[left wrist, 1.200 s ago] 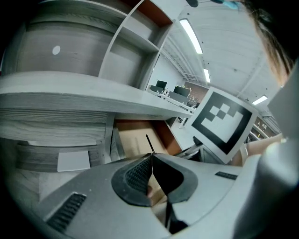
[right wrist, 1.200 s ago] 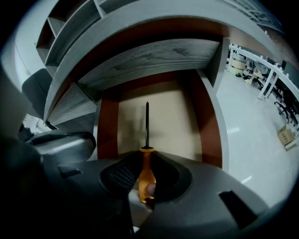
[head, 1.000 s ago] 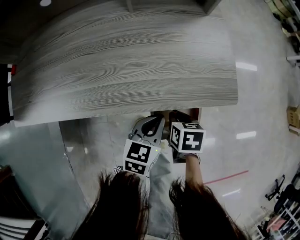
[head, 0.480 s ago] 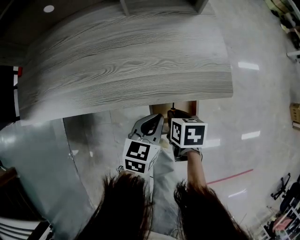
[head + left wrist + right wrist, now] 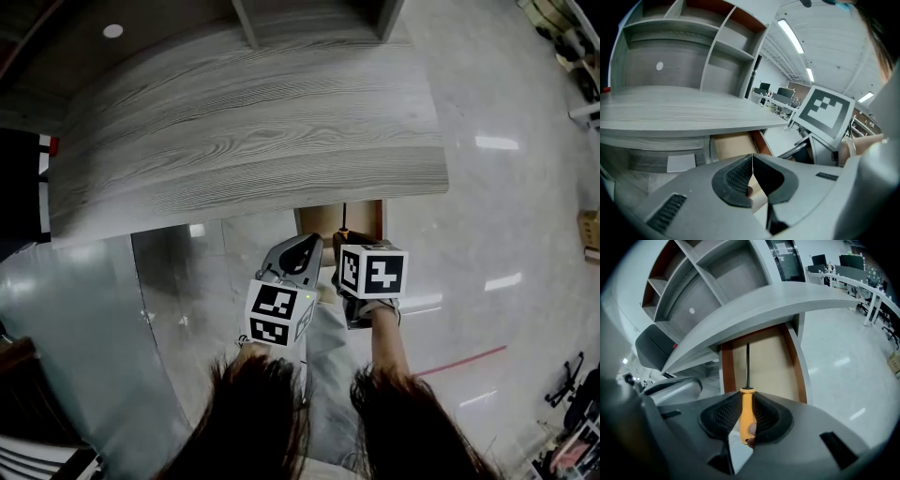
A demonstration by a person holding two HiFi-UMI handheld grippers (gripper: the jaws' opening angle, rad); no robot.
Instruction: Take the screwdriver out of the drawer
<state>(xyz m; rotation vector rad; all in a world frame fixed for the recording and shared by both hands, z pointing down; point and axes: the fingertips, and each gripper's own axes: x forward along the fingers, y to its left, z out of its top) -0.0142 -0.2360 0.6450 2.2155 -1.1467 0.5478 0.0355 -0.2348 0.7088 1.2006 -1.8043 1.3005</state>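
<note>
Grey wood-grain counter (image 5: pixel 253 141) fills the upper frame above glossy pale floor (image 5: pixel 497 216). Right tongs (image 5: pixel 746 401) clamp the orange screwdriver (image 5: pixel 746 418); left tongs (image 5: pixel 752 158) are together, empty.

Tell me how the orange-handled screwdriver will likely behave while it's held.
Probably stiff: the screwdriver has a thin, straight metal shaft. Likely light: the right gripper holds it by the handle alone. Its smooth rounded handle might twist in the grip, and roll once laid down.

The pads (image 5: pixel 723 417) of my right gripper (image 5: pixel 747 395) are black ribbed rubber against the screwdriver's (image 5: pixel 746 416) smooth orange plastic handle; its shaft is dark metal. The desk (image 5: pixel 253 131) is matt grey wood grain, the floor (image 5: pixel 506 216) glossy.
</note>
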